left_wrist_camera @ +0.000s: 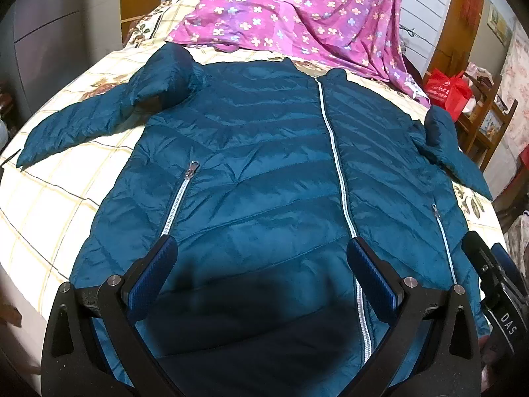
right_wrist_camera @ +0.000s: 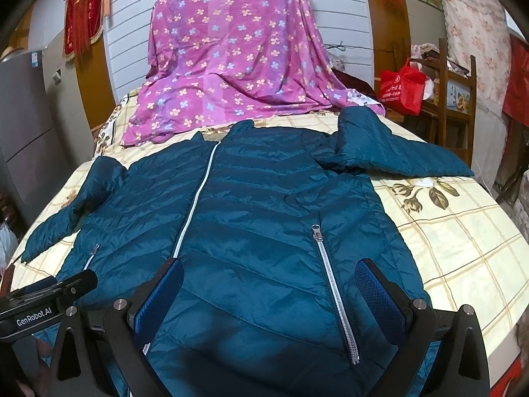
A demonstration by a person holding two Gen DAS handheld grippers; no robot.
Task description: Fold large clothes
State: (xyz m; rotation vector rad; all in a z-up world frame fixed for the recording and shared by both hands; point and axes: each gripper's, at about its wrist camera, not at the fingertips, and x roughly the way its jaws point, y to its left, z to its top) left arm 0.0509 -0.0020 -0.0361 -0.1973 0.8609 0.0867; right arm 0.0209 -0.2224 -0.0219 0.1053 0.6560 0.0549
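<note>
A teal quilted puffer jacket (left_wrist_camera: 264,152) lies flat, front up and zipped, on the bed, sleeves spread out to both sides; it also shows in the right wrist view (right_wrist_camera: 264,205). My left gripper (left_wrist_camera: 261,251) is open and empty, hovering over the hem left of the centre zipper. My right gripper (right_wrist_camera: 269,274) is open and empty, over the hem around the right pocket zipper (right_wrist_camera: 334,291). The right gripper's body shows at the left wrist view's right edge (left_wrist_camera: 496,284), and the left gripper's body at the right wrist view's left edge (right_wrist_camera: 46,297).
The bed has a cream checked floral sheet (left_wrist_camera: 49,205). A pink flowered cloth (left_wrist_camera: 297,10) drapes over the bed's far end. A red bag (right_wrist_camera: 401,89) and wooden shelf (right_wrist_camera: 456,99) stand at the right. A grey cabinet (right_wrist_camera: 23,125) stands left.
</note>
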